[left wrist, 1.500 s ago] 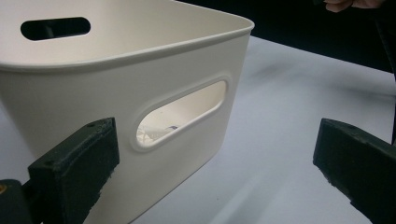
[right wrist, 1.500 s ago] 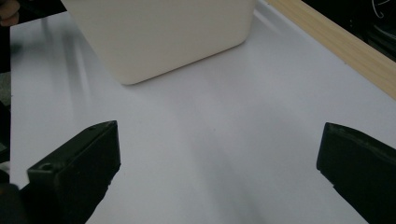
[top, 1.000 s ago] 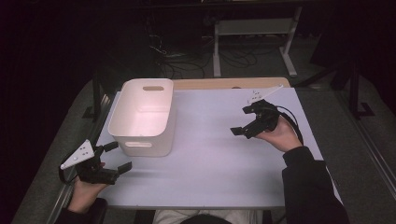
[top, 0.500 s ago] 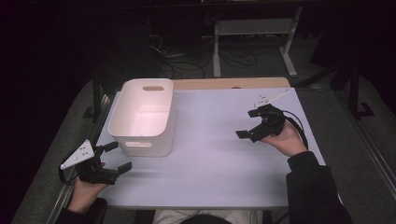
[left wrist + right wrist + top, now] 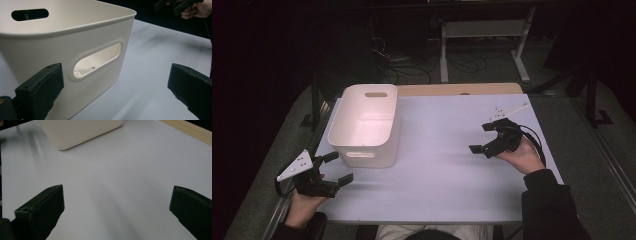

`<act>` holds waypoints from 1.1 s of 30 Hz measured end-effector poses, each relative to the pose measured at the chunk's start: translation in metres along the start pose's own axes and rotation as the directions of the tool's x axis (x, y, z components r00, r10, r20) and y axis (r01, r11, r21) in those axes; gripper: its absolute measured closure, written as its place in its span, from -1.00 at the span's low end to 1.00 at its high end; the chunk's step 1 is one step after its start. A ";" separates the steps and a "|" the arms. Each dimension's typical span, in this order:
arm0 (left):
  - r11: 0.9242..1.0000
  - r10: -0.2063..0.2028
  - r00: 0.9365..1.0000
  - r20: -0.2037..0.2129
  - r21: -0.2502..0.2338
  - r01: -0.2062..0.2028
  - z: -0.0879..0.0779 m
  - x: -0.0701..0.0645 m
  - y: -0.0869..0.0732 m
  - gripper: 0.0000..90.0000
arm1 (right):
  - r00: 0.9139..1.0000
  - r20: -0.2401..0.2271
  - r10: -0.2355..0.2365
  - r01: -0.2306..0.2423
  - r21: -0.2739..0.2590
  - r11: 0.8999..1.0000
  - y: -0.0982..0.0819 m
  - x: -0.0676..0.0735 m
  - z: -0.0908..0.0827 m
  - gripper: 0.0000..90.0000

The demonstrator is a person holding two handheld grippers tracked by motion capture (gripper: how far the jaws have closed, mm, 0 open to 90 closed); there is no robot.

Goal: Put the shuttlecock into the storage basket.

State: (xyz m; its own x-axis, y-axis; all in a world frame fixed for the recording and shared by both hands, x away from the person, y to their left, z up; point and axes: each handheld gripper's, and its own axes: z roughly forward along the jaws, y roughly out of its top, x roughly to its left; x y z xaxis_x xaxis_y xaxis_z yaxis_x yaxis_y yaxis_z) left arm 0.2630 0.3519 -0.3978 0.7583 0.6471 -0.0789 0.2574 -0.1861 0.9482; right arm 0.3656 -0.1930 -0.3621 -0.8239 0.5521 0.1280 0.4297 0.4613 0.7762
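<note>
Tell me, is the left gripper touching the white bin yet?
Apart. High view shows bare table between the left gripper and the white bin.

The white bin [image 5: 75, 47] appears to be moulded plastic, smooth with a soft satin sheen along its rim and walls. The table top [image 5: 447, 165] is a pale, matt, smooth sheet, with a strip of bare wood [image 5: 462, 89] along its far edge. The left gripper [image 5: 332, 168] has matt black jaws, slightly rough at the edges, probably plastic or rubber.
</note>
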 end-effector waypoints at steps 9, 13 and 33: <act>1.000 0.002 1.000 -0.001 0.002 -0.002 0.000 0.000 0.000 -1.00 | 1.000 0.008 0.012 -0.012 -0.011 1.000 -0.013 0.001 -0.005 -1.00; 1.000 0.000 1.000 -0.001 0.002 0.000 0.000 0.000 0.000 -1.00 | 1.000 0.012 0.020 -0.019 -0.021 1.000 -0.021 0.002 -0.007 -1.00; 1.000 -0.001 1.000 -0.005 0.001 0.001 -0.001 0.000 0.000 -1.00 | 0.994 0.060 0.096 -0.092 -0.068 0.993 -0.068 0.004 -0.028 -1.00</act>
State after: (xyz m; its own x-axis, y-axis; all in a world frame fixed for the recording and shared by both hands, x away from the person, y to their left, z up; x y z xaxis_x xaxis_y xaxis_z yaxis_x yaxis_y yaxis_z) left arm 0.2626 0.3524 -0.3976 0.7549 0.6511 -0.0784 0.2589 -0.1861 0.9478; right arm 0.3233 -0.2416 -0.3971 -0.7550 0.6347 0.1650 0.4778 0.3601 0.8012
